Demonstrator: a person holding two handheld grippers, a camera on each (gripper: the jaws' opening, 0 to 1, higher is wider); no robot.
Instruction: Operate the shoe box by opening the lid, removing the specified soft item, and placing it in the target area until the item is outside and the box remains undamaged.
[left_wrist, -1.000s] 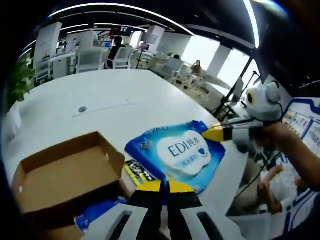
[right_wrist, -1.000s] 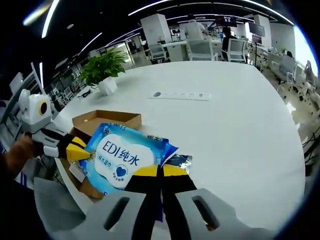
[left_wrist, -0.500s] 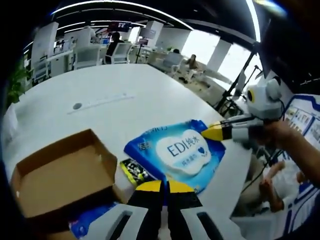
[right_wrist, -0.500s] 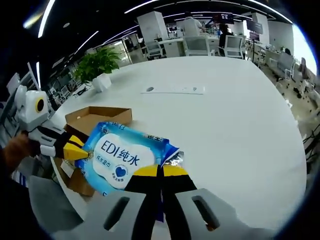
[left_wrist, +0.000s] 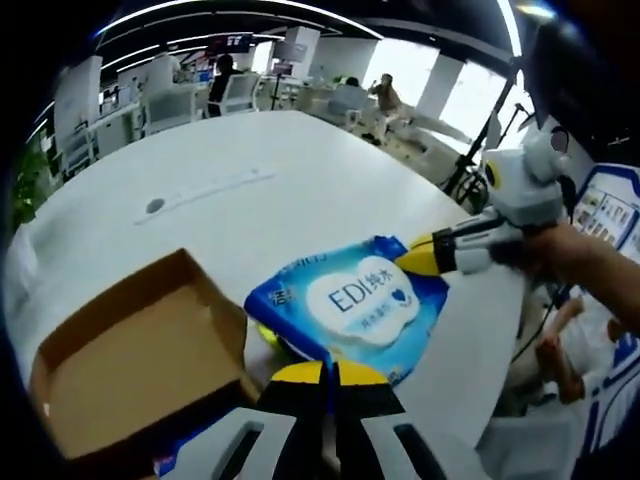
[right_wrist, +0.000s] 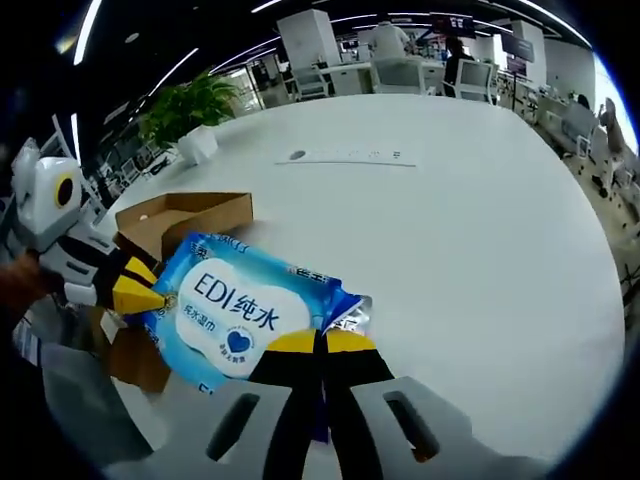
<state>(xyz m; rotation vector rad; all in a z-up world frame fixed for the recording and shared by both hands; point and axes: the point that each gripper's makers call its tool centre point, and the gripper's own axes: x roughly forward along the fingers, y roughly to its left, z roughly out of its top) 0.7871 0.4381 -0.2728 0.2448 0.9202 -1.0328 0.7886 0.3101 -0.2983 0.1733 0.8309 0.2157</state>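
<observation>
Gripping wipes pack (left_wrist: 350, 305) w/ both claws (left_wrist: 322, 372) (right_wrist: 320, 343), beside open box (left_wrist: 130, 350).

Bright ceiling strips, window glare top right; fisheye edges bent, background soft.

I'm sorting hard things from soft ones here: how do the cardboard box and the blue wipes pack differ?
The box is plain brown, stiff and open-topped, resting on the white table. The wipes pack is glossy blue with a white printed label, flat and soft, and held at opposite edges by the left claw and right claw, both shut. Both are roughly rectangular.
</observation>
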